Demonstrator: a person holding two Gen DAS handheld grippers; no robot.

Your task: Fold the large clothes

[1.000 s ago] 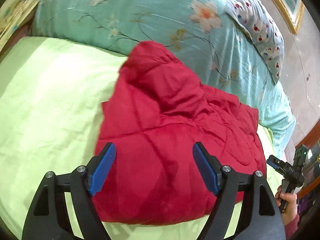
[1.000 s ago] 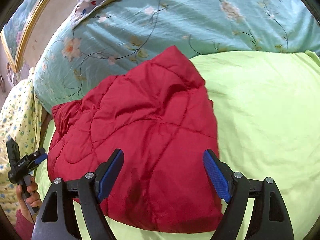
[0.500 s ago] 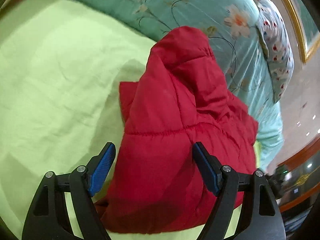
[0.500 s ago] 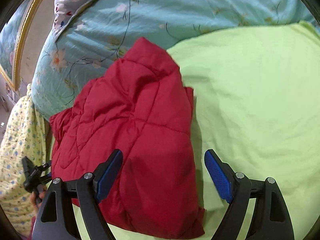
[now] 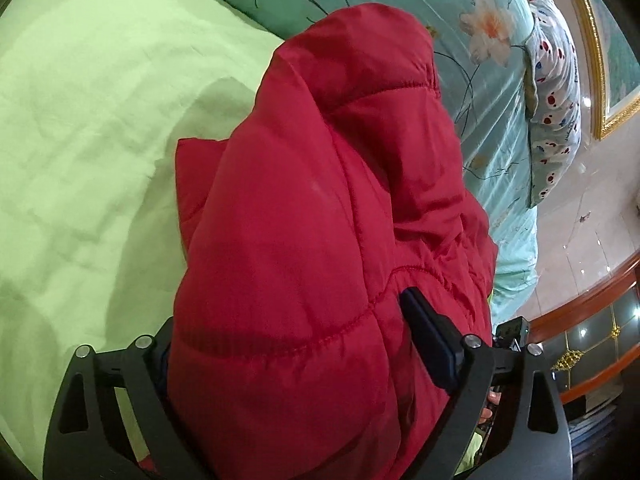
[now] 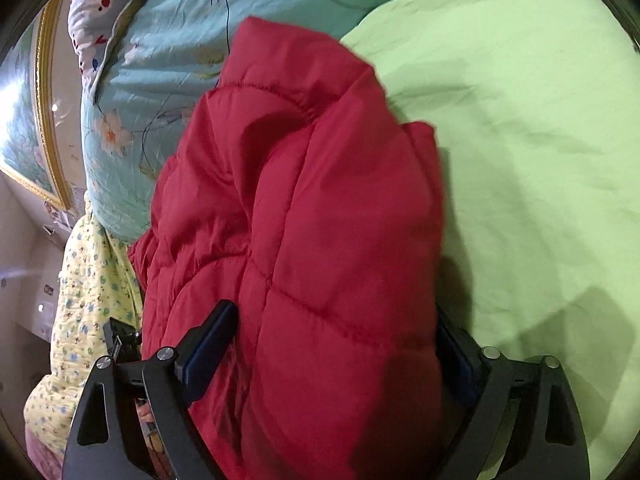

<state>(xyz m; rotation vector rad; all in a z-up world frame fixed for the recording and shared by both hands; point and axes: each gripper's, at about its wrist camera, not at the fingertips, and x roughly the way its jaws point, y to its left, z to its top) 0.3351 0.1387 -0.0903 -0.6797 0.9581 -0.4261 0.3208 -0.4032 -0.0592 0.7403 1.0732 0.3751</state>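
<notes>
A red quilted puffer jacket [image 5: 312,216] lies bunched on the light green bed sheet [image 5: 88,120]. It fills the space between the wide-spread fingers of my left gripper [image 5: 292,344]; its blue right pad [image 5: 428,340] presses against the fabric and the left pad is hidden behind the jacket. In the right wrist view the same jacket [image 6: 320,240] sits between the wide fingers of my right gripper [image 6: 332,352], with the left blue pad [image 6: 212,344] touching it and the right pad mostly covered.
A teal floral duvet [image 5: 472,60] lies behind the jacket, with a white spotted pillow [image 5: 556,80] beyond it. A yellow patterned cloth [image 6: 84,288] hangs at the bed's edge. A framed picture [image 6: 44,128] hangs on the wall. Green sheet [image 6: 540,140] spreads to the right.
Both grippers have moved forward onto the jacket, which now bulges up between their fingers. The jacket has bunched up and looks much larger in both views.
</notes>
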